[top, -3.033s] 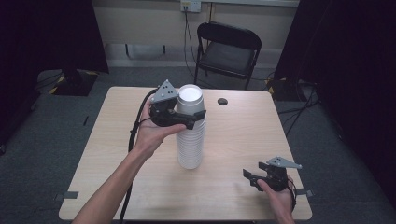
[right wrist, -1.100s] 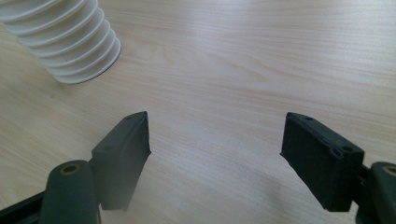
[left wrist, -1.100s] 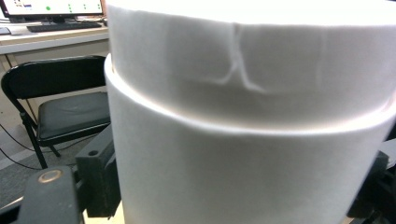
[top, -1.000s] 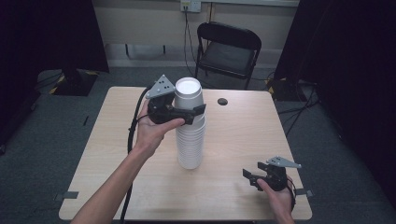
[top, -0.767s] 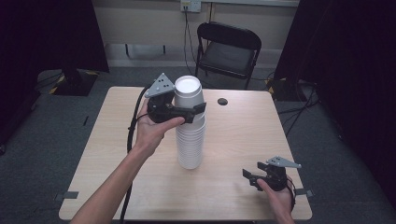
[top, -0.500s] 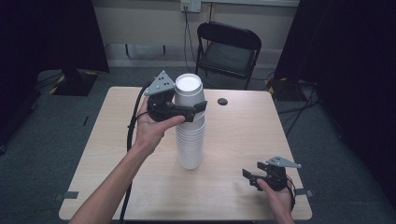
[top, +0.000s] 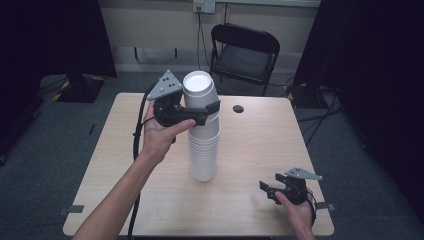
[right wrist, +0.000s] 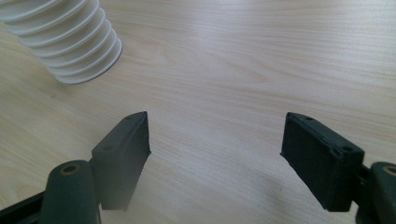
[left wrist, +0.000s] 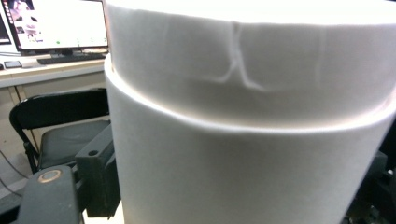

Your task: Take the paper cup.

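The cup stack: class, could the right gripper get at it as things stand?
Probably yes. The right gripper is open, and bare table lies between it and the cup stack. The left gripper clamps only the top cup.

Cup stack [top: 203, 145] mid-table [top: 260, 150]; chair [top: 243, 52] behind table.

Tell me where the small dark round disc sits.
In the high view the small dark round disc lies on the wooden table, toward its far edge, right of the stacked white cups.

White cups [top: 203, 150], ridged — black tongs [top: 200, 114], pale wood-grain table [top: 260, 135], black chair [top: 243, 52].
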